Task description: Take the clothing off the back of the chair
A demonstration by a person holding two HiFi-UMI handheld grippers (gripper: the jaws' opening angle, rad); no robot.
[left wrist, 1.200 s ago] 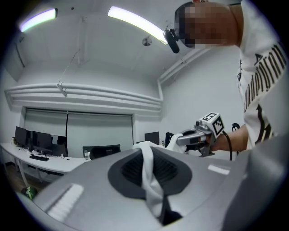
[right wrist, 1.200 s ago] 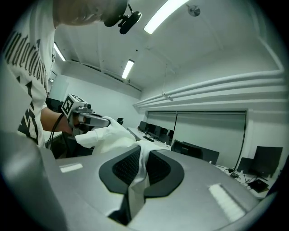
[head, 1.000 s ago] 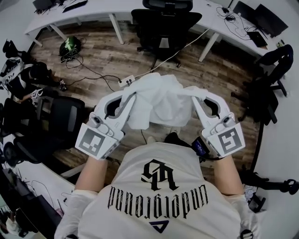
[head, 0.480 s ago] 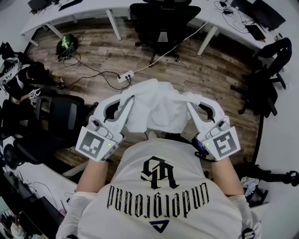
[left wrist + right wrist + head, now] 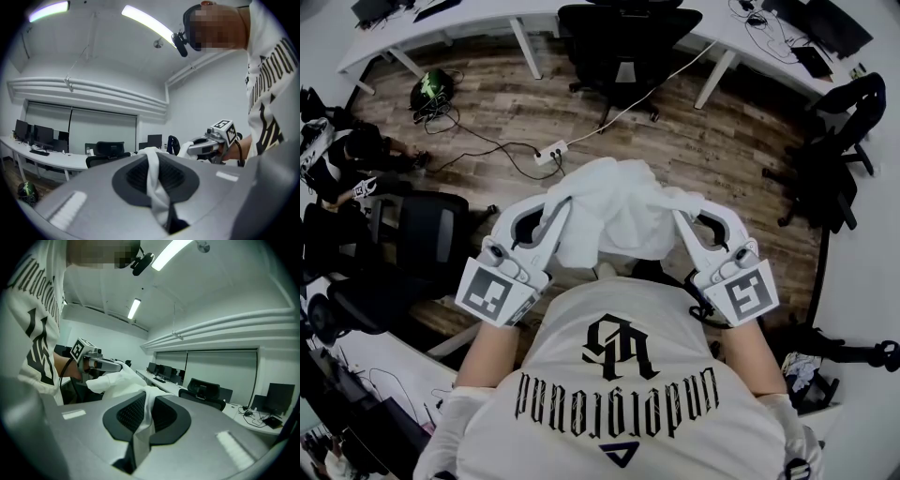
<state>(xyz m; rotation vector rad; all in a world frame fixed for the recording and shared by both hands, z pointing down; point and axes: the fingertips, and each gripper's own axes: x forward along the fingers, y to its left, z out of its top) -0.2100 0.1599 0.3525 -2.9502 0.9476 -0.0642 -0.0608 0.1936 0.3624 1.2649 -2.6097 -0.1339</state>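
Clothing (image 5: 614, 211), a white garment, is hanging bunched at the centre of the head view, just ahead of my chest and touching no chair. My left gripper (image 5: 561, 204) is pinching one side of it, jaws closed on a fold of the cloth, and my right gripper (image 5: 680, 214) is pinching the other side the same way. A black chair (image 5: 623, 42) is standing well apart at the top of the frame. I am judging the lift-off as done, so I am thinking of the carry: holding both pinches firm, moving the hands together, and finding somewhere to lay the garment down.
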